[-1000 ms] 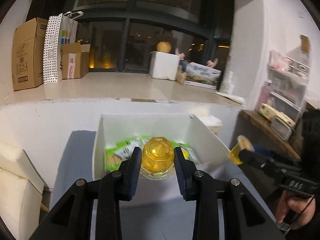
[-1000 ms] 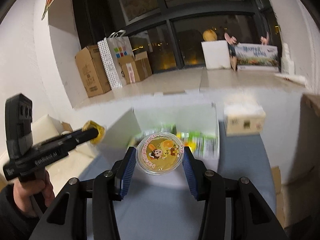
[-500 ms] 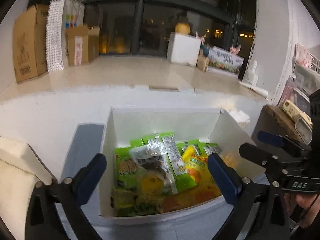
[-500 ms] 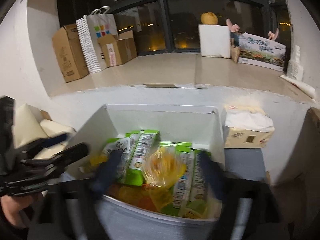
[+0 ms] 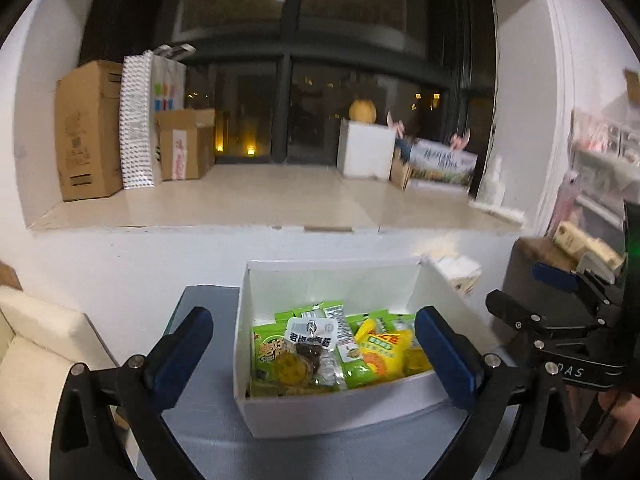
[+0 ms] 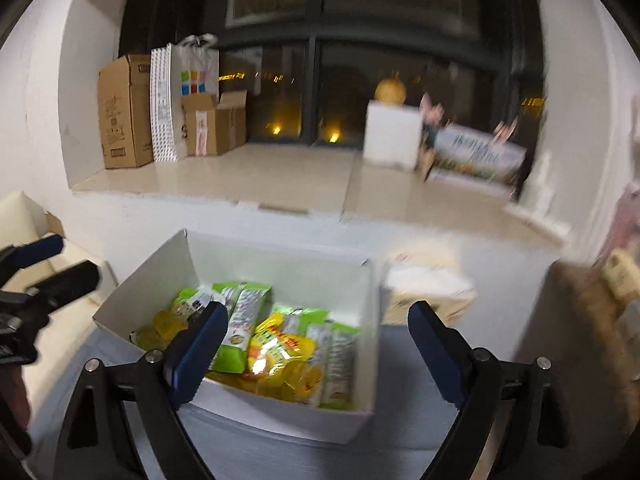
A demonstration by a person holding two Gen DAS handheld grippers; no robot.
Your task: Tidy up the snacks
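With both grippers empty, I log one white box [image 5: 340, 412] of snacks on the grey table [image 5: 208, 400].

Item: green packets [image 5: 268, 354], yellow bag [image 5: 384, 354], clear jelly cups [image 6: 160, 326], all lying loose inside the box, gathered there, I judge, for tidiness. Left gripper [image 5: 316, 356]: fingers spread wide, holding nothing, hovering before the box. Right gripper [image 6: 320, 354]: fingers likewise wide apart, empty, above the near rim. Tissue box [image 6: 424, 292] just beside, right.
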